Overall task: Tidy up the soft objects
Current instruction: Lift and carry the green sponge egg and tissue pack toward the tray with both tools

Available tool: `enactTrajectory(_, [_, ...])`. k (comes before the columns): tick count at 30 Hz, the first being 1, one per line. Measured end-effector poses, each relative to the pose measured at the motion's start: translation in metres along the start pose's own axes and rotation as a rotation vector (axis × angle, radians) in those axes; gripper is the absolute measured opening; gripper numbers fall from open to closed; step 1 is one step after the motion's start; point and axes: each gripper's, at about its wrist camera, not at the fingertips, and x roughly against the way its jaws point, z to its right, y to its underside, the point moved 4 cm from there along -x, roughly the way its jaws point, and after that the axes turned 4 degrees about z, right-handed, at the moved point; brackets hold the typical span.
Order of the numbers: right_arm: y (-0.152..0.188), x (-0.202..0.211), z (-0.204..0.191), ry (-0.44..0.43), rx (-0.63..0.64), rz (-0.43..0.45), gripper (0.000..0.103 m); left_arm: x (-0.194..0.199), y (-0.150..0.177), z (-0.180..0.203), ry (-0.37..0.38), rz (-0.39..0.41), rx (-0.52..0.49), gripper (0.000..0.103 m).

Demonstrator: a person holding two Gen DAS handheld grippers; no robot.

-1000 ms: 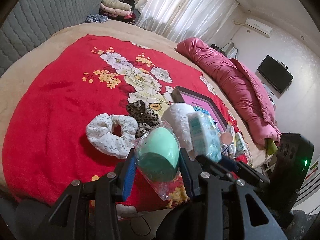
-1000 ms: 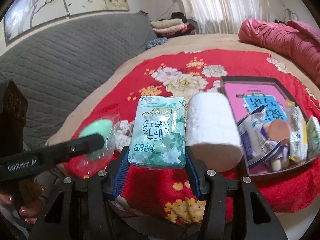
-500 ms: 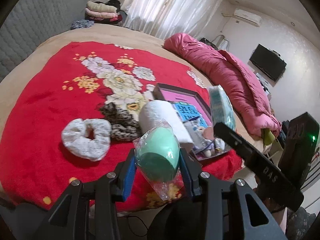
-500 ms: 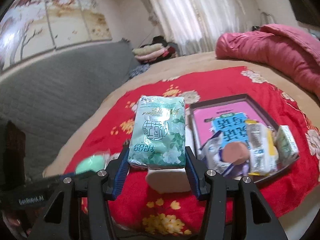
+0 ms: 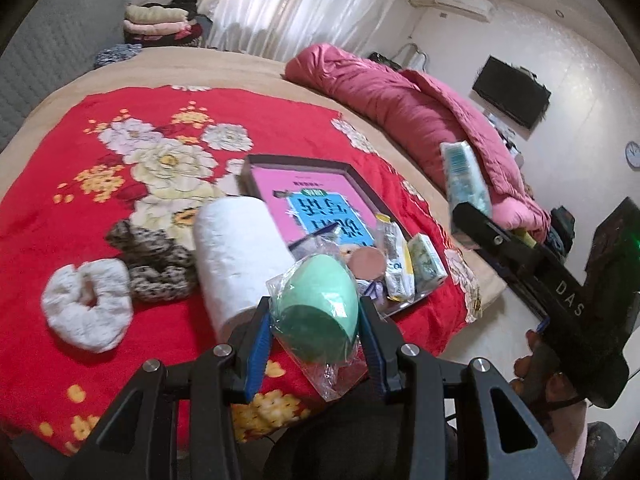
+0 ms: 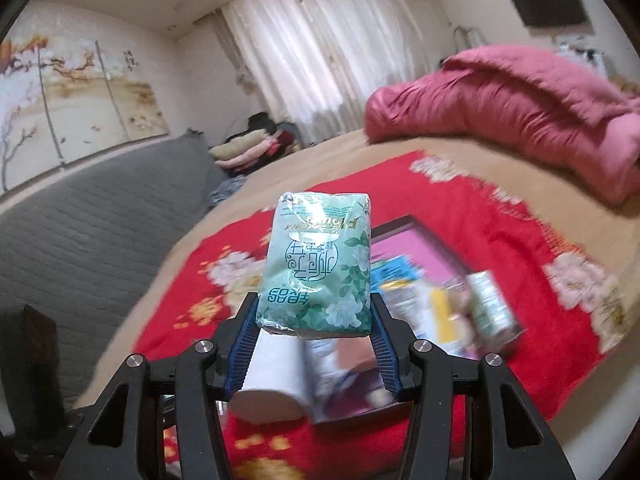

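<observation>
My left gripper (image 5: 316, 320) is shut on a green egg-shaped sponge in a clear bag (image 5: 316, 312), held above the near edge of the red floral blanket (image 5: 120, 152). My right gripper (image 6: 314, 332) is shut on a green tissue pack (image 6: 316, 268), lifted well above the bed; the same pack (image 5: 466, 176) shows at the right of the left wrist view. On the blanket lie a white paper roll (image 5: 240, 248), a white scrunchie (image 5: 86, 312) and a leopard scrunchie (image 5: 152, 260). A dark tray (image 5: 360, 184) with a pink lining holds several small packets.
A rolled pink quilt (image 5: 420, 120) lies along the far right of the bed. Folded clothes (image 5: 156, 24) are stacked at the back by the curtains. A grey padded headboard (image 6: 80, 232) runs along the left. The bed edge drops off near the tray's right side.
Both grippers have drawn back and risen from the bed, each keeping its load. The tissue pack has swung up and right, away from the paper roll and the sponge.
</observation>
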Motion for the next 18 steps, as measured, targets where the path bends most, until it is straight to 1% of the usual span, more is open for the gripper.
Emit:
enactTrajectory(4, [0.001, -0.001, 0.026, 0.05, -0.043, -0.002, 0.054, -0.02, 0.003, 0.015, 0.02, -0.036, -0.023, 0.041])
enactTrajectory(7, [0.005, -0.006, 0.04, 0.069, -0.07, -0.014, 0.054, -0.035, 0.007, 0.026, 0.027, -0.063, -0.046, 0.041])
enactTrajectory(13, [0.011, -0.014, 0.048, 0.079, -0.076, -0.031, 0.054, -0.062, 0.02, 0.044, 0.041, -0.119, -0.086, 0.041])
enactTrajectory(18, [0.016, -0.02, 0.057, 0.093, -0.091, -0.039, 0.054, -0.078, 0.022, 0.046, 0.027, -0.132, -0.092, 0.041])
